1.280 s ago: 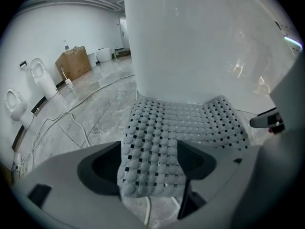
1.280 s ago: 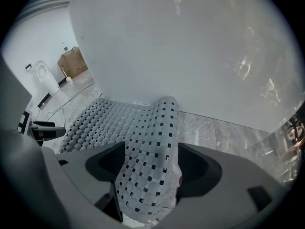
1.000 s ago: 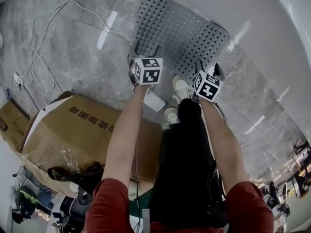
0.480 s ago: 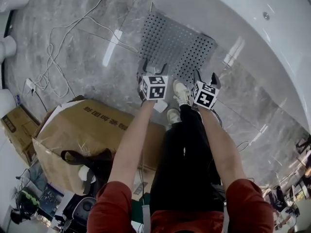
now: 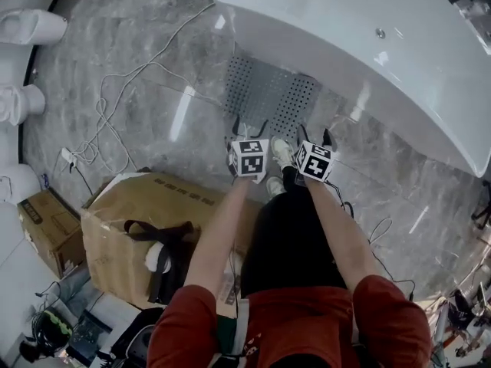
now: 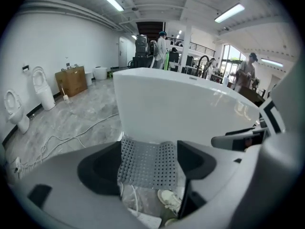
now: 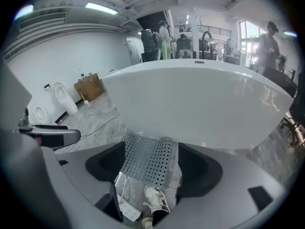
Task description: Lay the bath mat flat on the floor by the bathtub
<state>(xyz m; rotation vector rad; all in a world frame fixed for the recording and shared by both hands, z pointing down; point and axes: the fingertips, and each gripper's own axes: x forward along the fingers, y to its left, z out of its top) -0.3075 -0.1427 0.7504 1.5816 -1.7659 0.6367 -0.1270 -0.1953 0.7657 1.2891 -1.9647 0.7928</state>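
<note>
The grey perforated bath mat (image 5: pixel 268 94) lies flat on the marble floor, its far edge against the white bathtub (image 5: pixel 360 60). My left gripper (image 5: pixel 250 125) hangs open just short of the mat's near edge, with nothing between its fingers. My right gripper (image 5: pixel 314 136) is open beside it, also holding nothing. In the left gripper view the mat (image 6: pixel 143 168) shows through the gap of the left gripper (image 6: pixel 147 162), with the tub (image 6: pixel 181 109) behind. The right gripper view shows the same mat (image 7: pixel 148 160) between the spread jaws of the right gripper (image 7: pixel 152 170).
The person's white shoes (image 5: pixel 282 150) stand at the mat's near edge. A power strip (image 7: pixel 125 209) and white cables (image 5: pixel 130 83) lie on the floor to the left. A cardboard box (image 5: pixel 146 221) sits behind on the left. Toilets (image 5: pixel 31 29) line the far left.
The head view has pulled up and back, so more of the tub shows. Both grippers have drawn back from the mat's near edge. The mat has stayed flat.
</note>
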